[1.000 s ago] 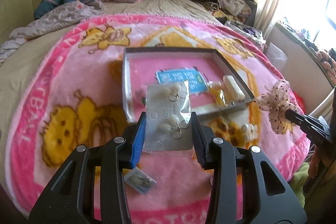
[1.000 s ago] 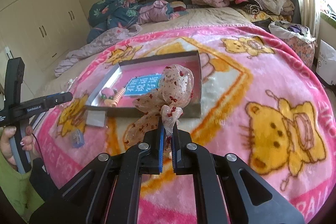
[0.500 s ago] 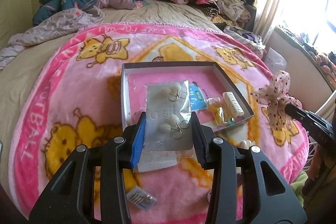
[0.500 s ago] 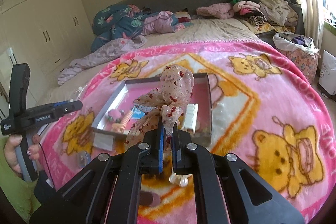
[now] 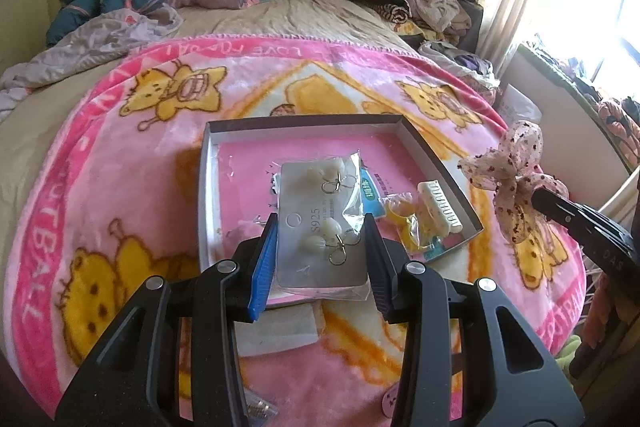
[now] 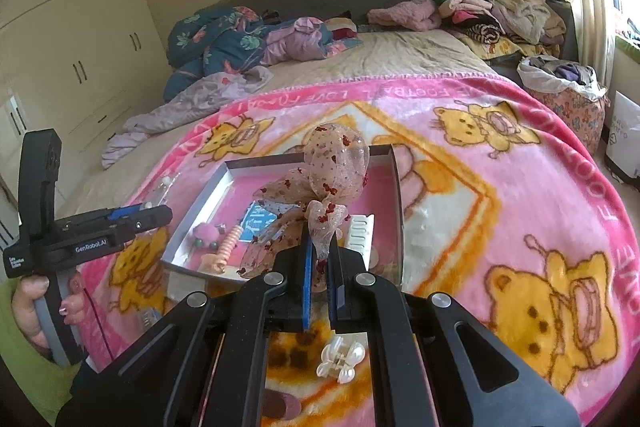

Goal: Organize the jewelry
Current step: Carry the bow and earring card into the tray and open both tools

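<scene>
A clear plastic earring packet is being clamped edgewise by the left tongs and a sheer red-dotted fabric bow is being pinched by the right tongs over the shallow grey pink-lined tray, where either light grip is judged liable to slip.

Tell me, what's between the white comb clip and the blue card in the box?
A small clear bag of yellow items lies between the white comb clip and blue card, seen in the left wrist view.

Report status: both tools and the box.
Left tool shut on earring card, above box. Right tool shut on bow. Nothing blocking the box.
</scene>
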{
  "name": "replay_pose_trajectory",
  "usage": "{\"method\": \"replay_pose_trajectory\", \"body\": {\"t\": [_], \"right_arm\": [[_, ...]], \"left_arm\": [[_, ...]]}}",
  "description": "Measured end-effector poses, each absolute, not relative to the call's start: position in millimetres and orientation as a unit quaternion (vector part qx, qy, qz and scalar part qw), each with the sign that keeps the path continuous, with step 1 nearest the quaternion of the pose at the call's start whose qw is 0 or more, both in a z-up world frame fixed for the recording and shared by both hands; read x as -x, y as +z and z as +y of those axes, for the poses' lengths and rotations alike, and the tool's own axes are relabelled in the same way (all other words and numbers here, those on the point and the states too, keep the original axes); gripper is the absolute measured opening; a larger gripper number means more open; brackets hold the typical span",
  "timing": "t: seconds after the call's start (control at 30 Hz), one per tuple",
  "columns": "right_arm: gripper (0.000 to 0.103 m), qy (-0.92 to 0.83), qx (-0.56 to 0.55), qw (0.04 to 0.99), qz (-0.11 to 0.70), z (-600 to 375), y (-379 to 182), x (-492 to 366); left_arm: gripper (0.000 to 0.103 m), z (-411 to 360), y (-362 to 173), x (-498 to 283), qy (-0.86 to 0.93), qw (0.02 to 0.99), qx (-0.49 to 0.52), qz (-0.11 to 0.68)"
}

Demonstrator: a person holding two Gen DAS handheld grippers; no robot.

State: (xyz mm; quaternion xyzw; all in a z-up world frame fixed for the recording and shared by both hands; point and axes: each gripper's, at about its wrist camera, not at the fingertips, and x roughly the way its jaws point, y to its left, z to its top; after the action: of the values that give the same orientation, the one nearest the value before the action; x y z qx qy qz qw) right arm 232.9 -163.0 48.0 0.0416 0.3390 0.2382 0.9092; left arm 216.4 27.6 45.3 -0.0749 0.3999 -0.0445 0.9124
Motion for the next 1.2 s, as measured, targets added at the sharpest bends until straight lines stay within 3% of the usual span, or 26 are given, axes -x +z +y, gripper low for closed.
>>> {"method": "replay_pose_trajectory", "body": {"t": [1.2], "right_arm": [[0.005,0.242,-0.030,0.889,0.388,-133,-7,-303]], "left_arm": [[0.033,0,-27,-270,-0.078,0.879,0.055,0.467]]}}
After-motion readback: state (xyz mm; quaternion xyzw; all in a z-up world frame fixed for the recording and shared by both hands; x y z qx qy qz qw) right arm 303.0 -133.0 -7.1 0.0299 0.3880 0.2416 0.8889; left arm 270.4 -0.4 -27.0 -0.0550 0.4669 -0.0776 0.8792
